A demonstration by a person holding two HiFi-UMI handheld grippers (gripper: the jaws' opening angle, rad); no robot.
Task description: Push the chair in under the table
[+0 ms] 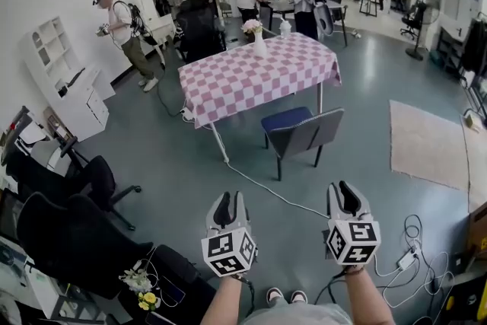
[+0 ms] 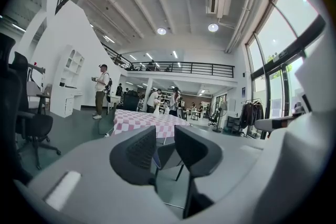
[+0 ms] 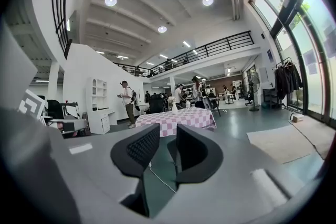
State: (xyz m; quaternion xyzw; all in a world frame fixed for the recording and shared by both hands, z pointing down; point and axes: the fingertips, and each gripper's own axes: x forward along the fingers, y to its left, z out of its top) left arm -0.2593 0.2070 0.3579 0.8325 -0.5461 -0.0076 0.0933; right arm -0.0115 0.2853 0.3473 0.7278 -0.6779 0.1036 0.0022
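Chair [image 1: 303, 132] is standing pulled out beside the checkered table [image 1: 251, 76], a white cable [image 1: 266, 190] trailing in front of it. Left gripper [image 1: 228, 200] and right gripper [image 1: 344, 190] are hovering part-open, holding nothing.

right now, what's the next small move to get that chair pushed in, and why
Probably step toward the chair and bring both grippers to its backrest. It stands pulled out from the checked table, back toward you; the left gripper and right gripper are open, empty and well short of it.
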